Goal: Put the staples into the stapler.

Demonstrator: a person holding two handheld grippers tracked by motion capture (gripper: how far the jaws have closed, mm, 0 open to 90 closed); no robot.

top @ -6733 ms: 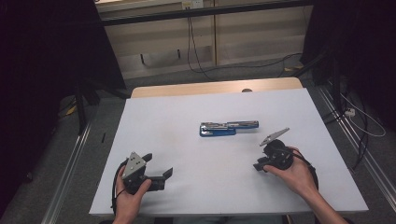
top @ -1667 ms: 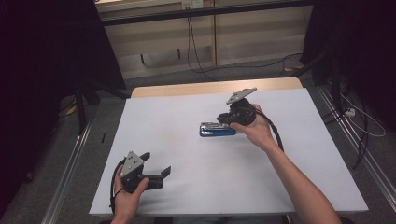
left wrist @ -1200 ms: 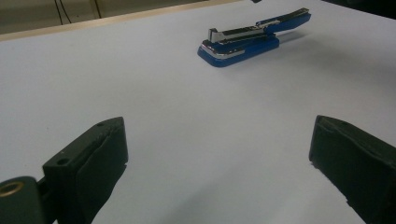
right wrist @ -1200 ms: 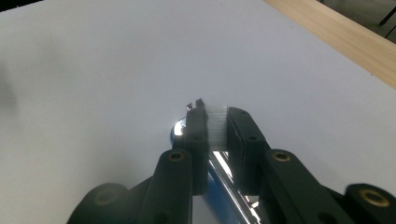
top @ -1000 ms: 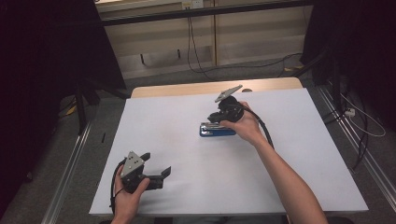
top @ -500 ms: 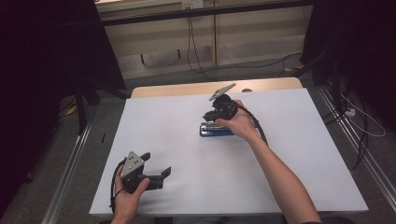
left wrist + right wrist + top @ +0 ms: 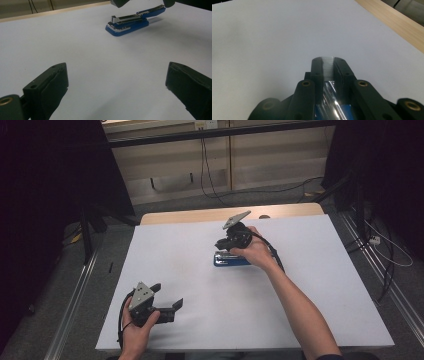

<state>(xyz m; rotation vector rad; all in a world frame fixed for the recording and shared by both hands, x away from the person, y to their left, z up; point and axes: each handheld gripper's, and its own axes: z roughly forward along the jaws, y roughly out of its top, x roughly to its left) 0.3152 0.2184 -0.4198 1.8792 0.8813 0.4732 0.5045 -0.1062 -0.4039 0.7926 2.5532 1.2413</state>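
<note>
A blue and chrome stapler (image 7: 231,261) lies in the middle of the white table (image 7: 310,285), its top arm lifted open in the left gripper view (image 7: 130,23). My right gripper (image 7: 223,246) hangs over the stapler's left end, tips down. In the right gripper view its jaws (image 7: 327,62) are shut on a narrow, silvery, ridged strip (image 7: 328,67) that looks like staples, just above the stapler's chrome channel (image 7: 332,96). My left gripper (image 7: 167,296) rests near the front left of the table, open and empty (image 7: 117,85), facing the stapler from well short of it.
A wooden strip (image 7: 200,215) borders the table's far edge. Beyond it are a floor with cables (image 7: 210,175) and dark stands at both sides. Metal rails (image 7: 75,300) run along the table's left and right.
The right hand has come from the table's right front to the stapler and over the last second crept a little to the left along it. The left hand has kept still.
</note>
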